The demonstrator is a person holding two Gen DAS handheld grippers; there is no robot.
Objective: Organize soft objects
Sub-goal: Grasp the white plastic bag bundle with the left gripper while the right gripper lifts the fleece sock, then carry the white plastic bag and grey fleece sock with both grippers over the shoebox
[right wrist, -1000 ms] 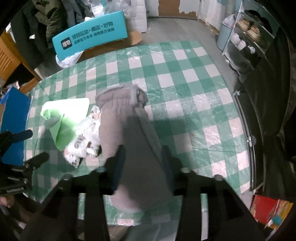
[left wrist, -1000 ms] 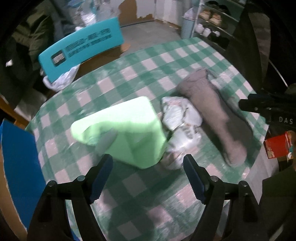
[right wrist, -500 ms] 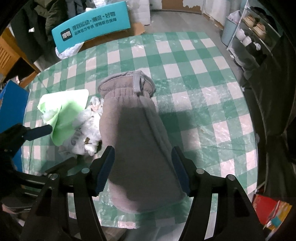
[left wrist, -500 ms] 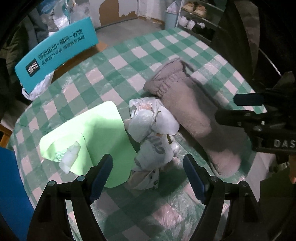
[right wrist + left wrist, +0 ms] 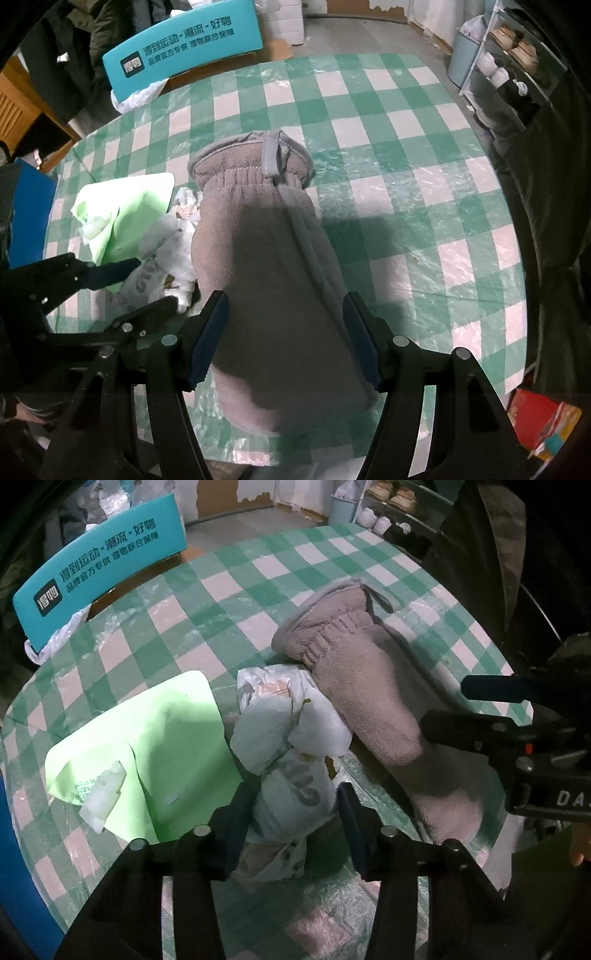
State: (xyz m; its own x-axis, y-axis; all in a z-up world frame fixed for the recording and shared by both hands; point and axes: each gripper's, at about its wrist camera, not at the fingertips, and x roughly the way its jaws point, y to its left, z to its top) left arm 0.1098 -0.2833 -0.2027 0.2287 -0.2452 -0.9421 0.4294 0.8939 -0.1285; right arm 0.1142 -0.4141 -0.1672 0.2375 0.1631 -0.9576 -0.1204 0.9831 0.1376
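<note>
Your left gripper [image 5: 295,812] points steeply down over the white crumpled plastic bag [image 5: 288,760], and its jaws are closing with the near end of the bag between them — the blue pads sit right against the bundle's sides, though a firm pinch cannot be confirmed from this angle.

The bag lies on the green-and-white checked tablecloth [image 5: 229,587], wedged between two neighbours: the light green sheet [image 5: 147,746] touches it on one side, and the grey fleece mitt [image 5: 369,686] presses against it on the other. A small scrap of white plastic [image 5: 103,797] rests on the green sheet's near corner.

Your right gripper [image 5: 284,332] stands spread wide, its jaws straddling the mitt's rounded end. In the right wrist view the pads sit just beside the fleece at either flank; contact is not evident, and nothing is clamped. The mitt lies flat and lengthwise, cuff and hanging loop [image 5: 271,155] pointing away from you.

Beyond the table's far edge a teal sign with white lettering [image 5: 184,55] leans among bags — and a shoe rack [image 5: 509,48] stands at the far right.
</note>
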